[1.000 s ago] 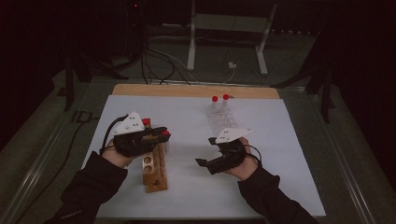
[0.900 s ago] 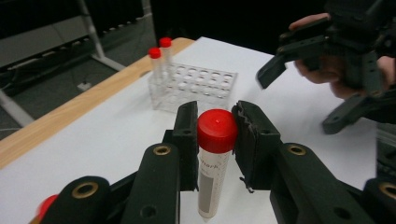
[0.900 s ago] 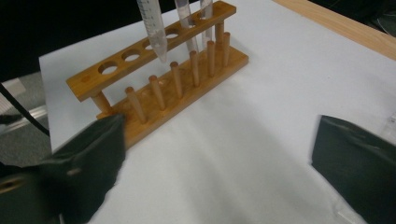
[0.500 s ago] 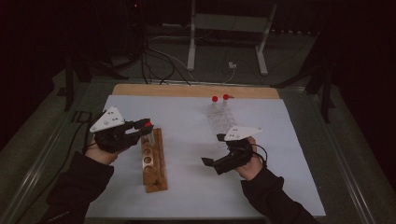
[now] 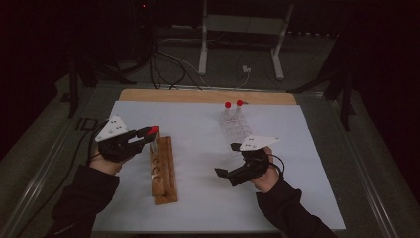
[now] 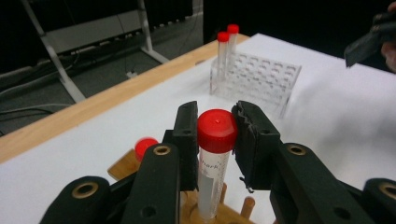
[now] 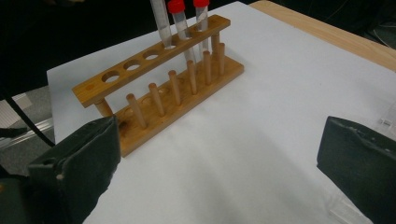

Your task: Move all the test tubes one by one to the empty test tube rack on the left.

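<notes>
High view is showing the counter under a white sheet, with the wooden rack lying lengthwise away from the person at the left and the clear plastic rack farther back at the right, where two red-capped tubes are standing upright.

Working at the far end of the wooden rack, the left gripper is clamping a red-capped tube. In the left gripper view its two black jaws are pressing on either side of the red cap, and the tube is hanging with its long axis close to vertical, cap up and clear body pointing down into the rack (its foot is reaching the lower board between the pegs). A second capped tube is sitting just beside it in the same rack. The right gripper view is showing that end of the rack from the side: the held tube's clear body is passing through a hole of the top board, leaning slightly, next to two capped tubes.

Near the clear plastic rack, and well apart from the wooden one, the right gripper is hovering above the sheet with its jaws spread wide and holding nothing; they have just been opening.
</notes>
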The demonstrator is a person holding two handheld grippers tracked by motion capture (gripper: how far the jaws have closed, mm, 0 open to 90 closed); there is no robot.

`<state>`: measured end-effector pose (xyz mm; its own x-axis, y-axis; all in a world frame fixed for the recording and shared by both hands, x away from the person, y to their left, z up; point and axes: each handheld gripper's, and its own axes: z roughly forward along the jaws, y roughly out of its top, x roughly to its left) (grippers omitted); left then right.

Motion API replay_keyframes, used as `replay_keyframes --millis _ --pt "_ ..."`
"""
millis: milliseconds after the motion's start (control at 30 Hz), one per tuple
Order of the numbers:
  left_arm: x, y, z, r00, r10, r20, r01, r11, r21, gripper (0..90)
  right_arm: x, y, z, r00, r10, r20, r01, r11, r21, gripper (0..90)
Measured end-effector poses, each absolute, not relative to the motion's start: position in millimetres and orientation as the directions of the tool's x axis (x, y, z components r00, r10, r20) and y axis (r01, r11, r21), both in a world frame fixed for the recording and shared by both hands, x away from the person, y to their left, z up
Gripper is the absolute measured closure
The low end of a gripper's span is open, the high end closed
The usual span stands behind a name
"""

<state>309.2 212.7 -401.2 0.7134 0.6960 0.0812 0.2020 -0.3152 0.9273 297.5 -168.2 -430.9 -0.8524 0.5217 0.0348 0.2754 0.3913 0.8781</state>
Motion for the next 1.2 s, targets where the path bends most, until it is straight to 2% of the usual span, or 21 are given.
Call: replay_keyframes --millis 600,1100,1200 --pt "315 212 -441 0.694 0.719 0.036 0.284 -0.319 0.904 72.0 298 -172 -436 -0.852 0.522 0.045 0.280 0.380 0.881 0.0" --pt "315 212 -450 0.691 0.722 0.036 0.311 -0.341 0.887 71.2 298 -174 -431 -0.853 0.521 0.038 0.268 0.374 0.888 0.0" --pt "314 212 -450 0.703 0.710 0.028 0.306 -0.338 0.890 66.2 300 -177 -426 -0.848 0.530 0.033 0.259 0.360 0.896 0.0"
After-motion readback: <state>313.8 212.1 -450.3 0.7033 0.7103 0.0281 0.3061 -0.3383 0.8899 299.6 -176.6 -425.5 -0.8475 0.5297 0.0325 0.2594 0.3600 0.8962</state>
